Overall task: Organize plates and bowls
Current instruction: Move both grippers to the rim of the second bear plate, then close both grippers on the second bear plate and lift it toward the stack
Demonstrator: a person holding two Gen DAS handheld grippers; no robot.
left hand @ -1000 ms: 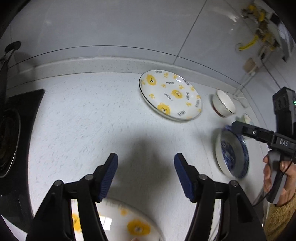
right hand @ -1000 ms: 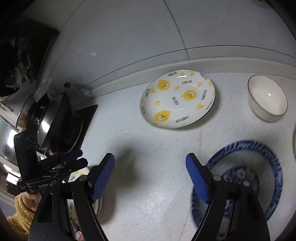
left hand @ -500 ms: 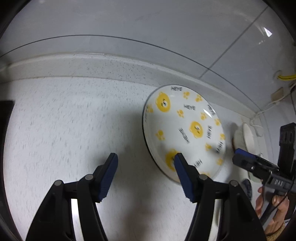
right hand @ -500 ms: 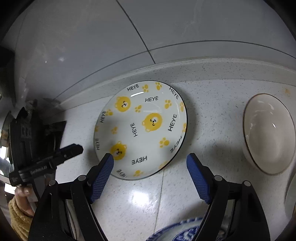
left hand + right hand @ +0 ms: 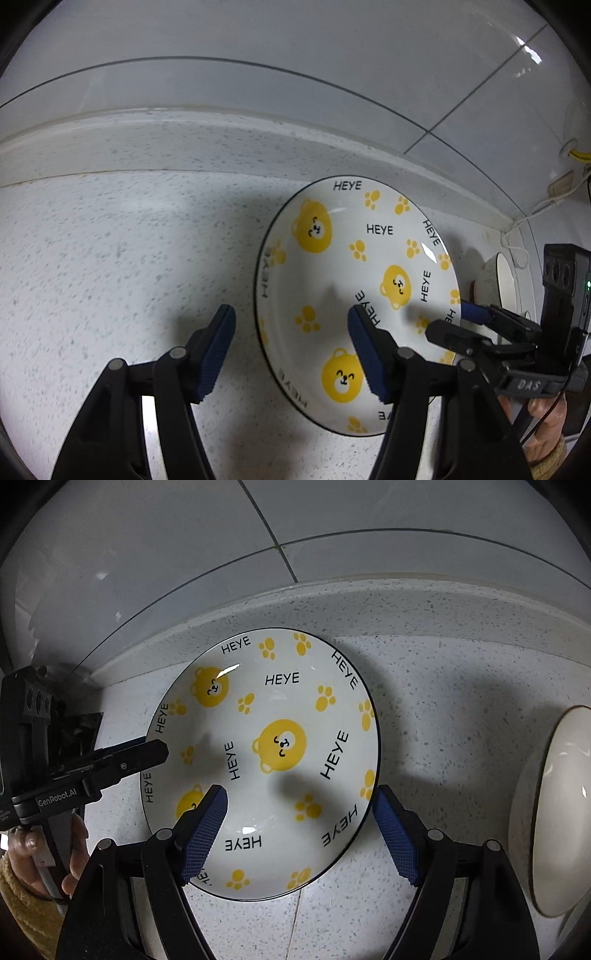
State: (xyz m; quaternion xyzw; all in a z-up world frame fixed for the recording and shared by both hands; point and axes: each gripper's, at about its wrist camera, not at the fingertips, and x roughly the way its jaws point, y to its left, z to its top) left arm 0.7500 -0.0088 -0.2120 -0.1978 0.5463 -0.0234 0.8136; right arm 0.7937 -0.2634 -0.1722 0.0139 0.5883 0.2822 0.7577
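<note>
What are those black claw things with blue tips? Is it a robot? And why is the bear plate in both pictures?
It is not a robot. A person holds one grabber tool in each hand, and each tool carries its own camera looking out along its two fingers. So one picture comes from the left gripper and the other from the right gripper. Each camera also sees the other tool off to the side.

Both point down at the same bear plate, white with yellow bears and the word HEYE, lying on a speckled counter by a tiled wall. A plain white bowl sits beside it.

Nothing is held yet. The left gripper is open; the right one's jaws are closing a little, still clear of the plate.
</note>
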